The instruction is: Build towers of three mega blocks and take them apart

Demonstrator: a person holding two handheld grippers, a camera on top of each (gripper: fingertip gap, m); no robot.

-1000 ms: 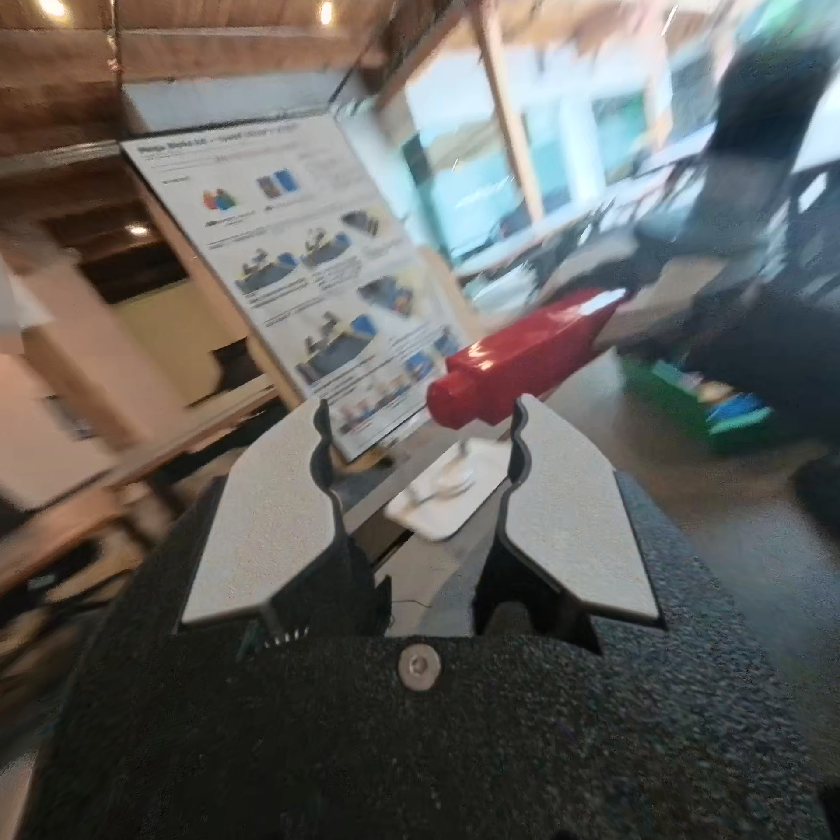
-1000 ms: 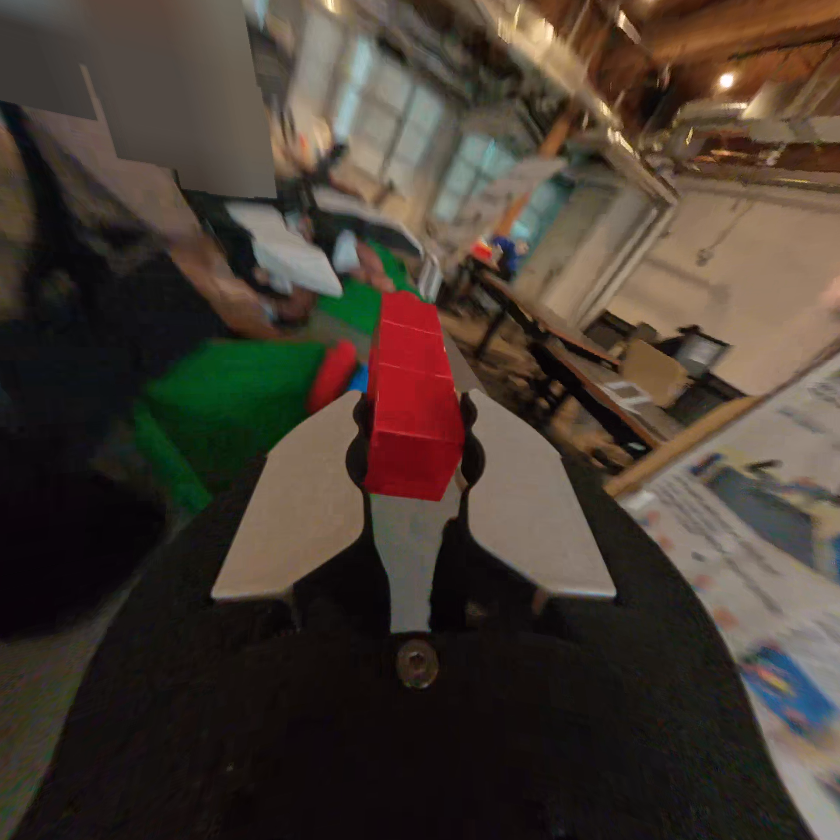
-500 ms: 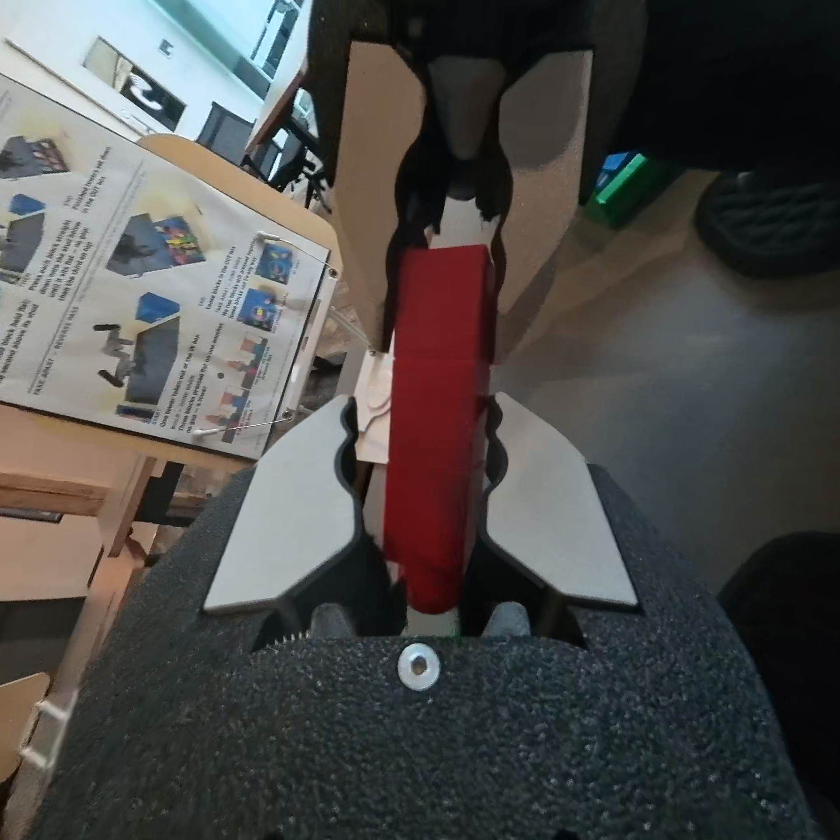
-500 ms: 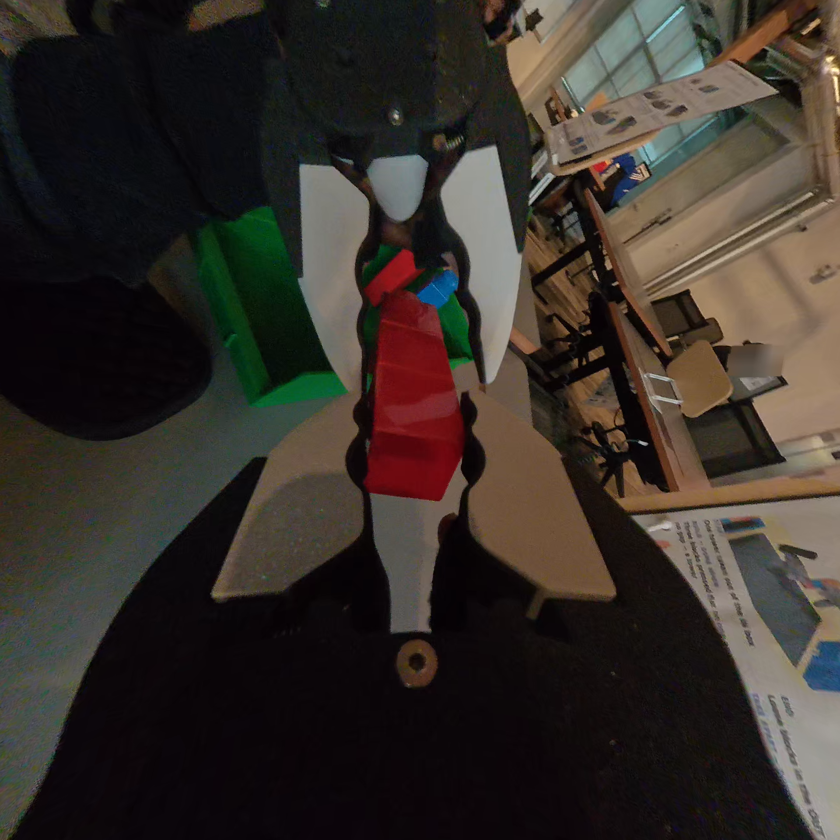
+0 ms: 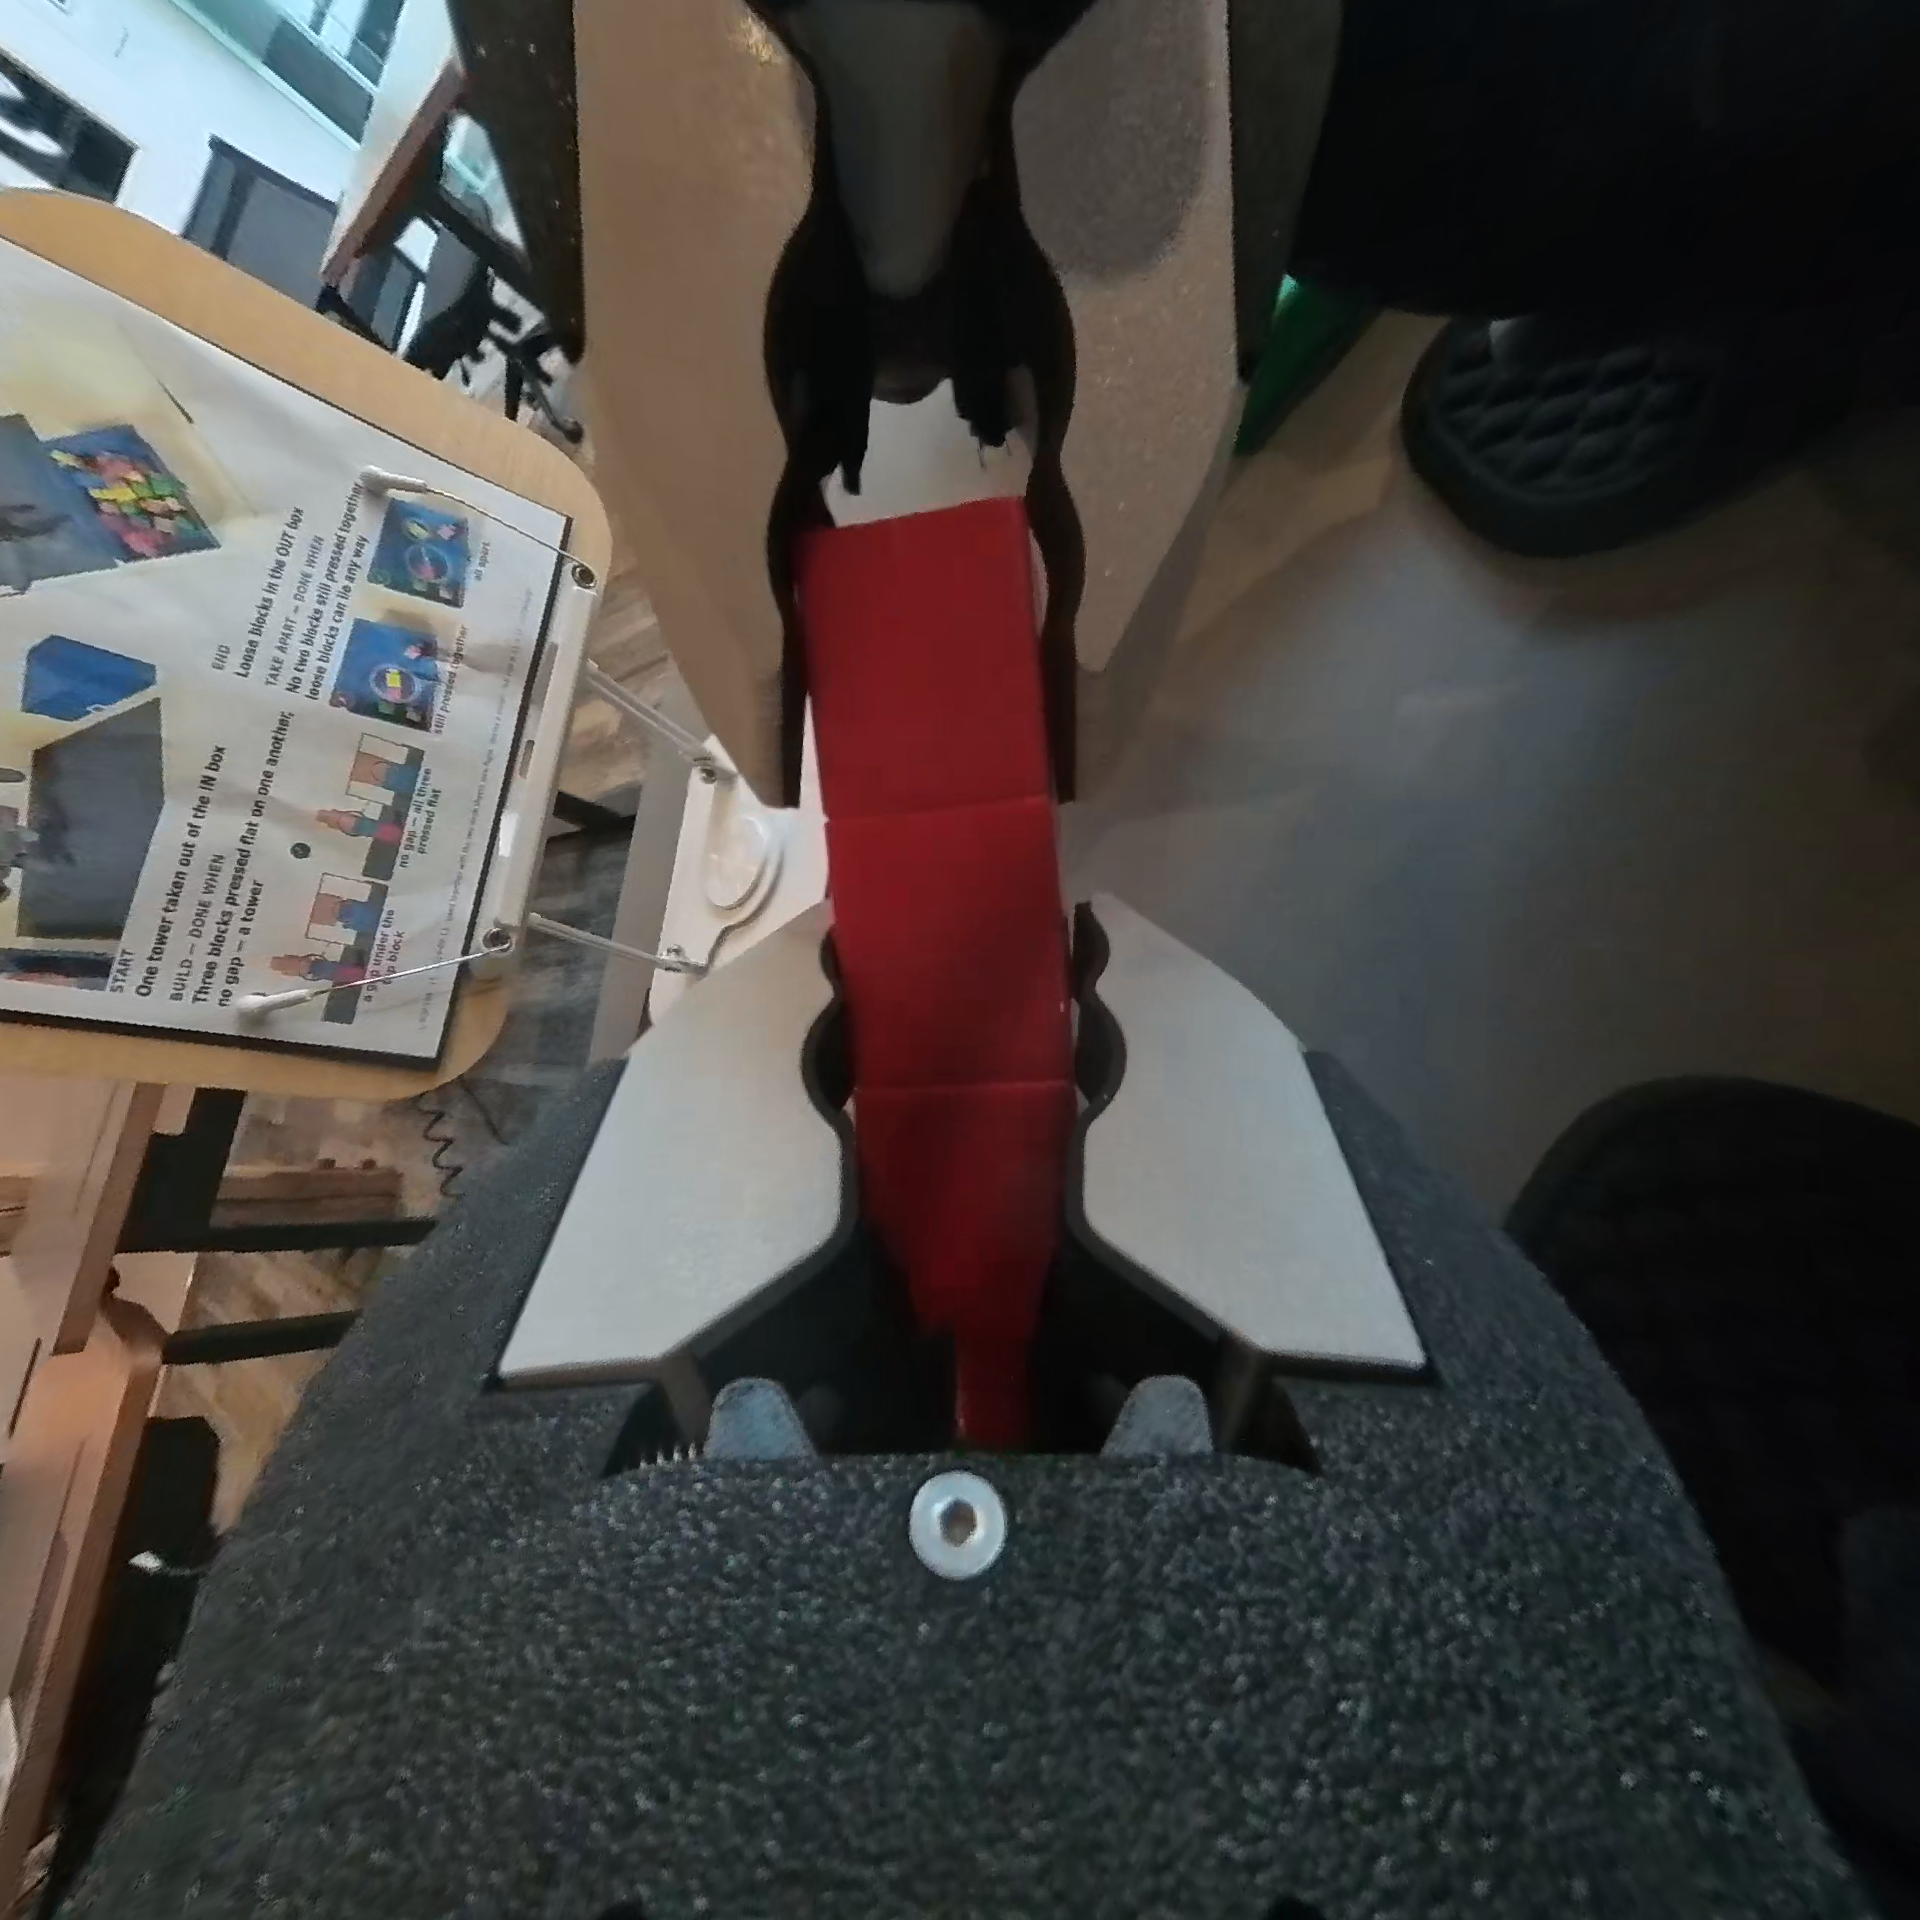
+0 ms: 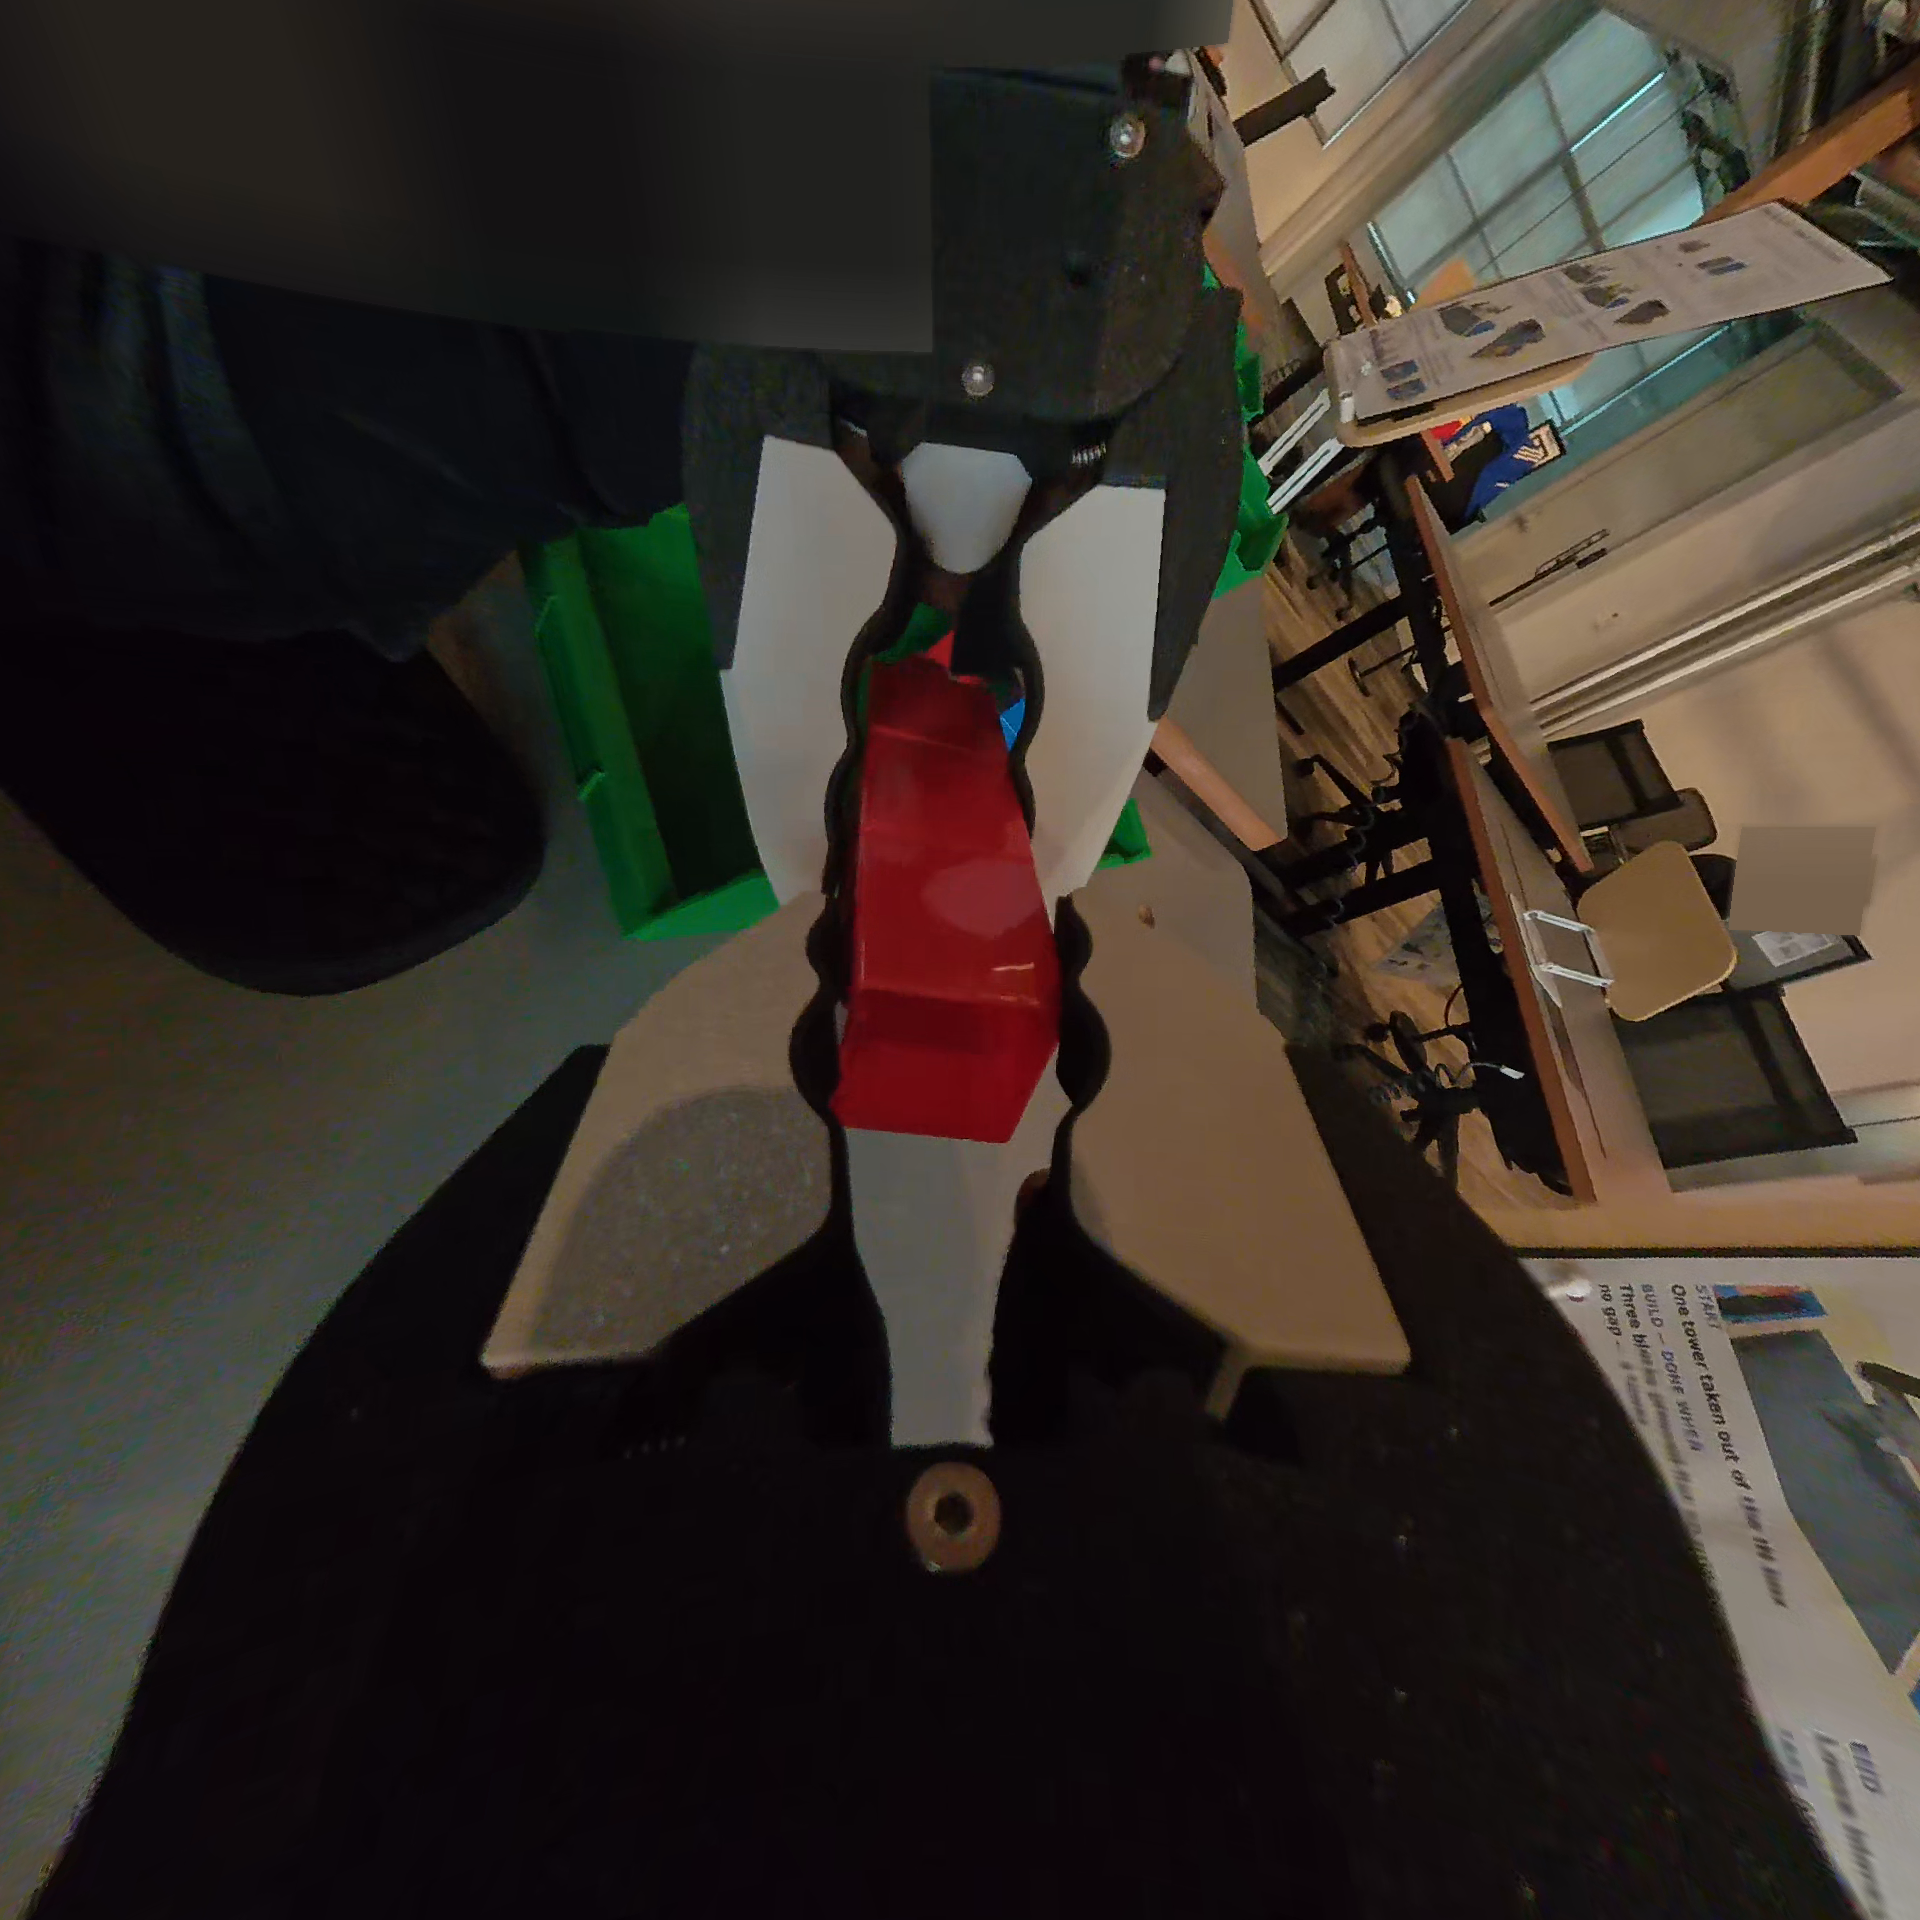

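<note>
A red three-block tower [image 5: 940,904] is held in the air between the two claws, which face each other tip to tip. The left gripper [image 5: 951,1023] is closed on one end, the right gripper [image 6: 948,1023] clamped on the other. Left of the left claw, an instruction sheet [image 5: 260,748] with printed text and small photos is clipped to a wooden board. Beyond the right claw, a green bin [image 6: 634,727] sits on the floor; red and blue blocks show partly behind the fingers, though whether they lie in it is unclear.
</note>
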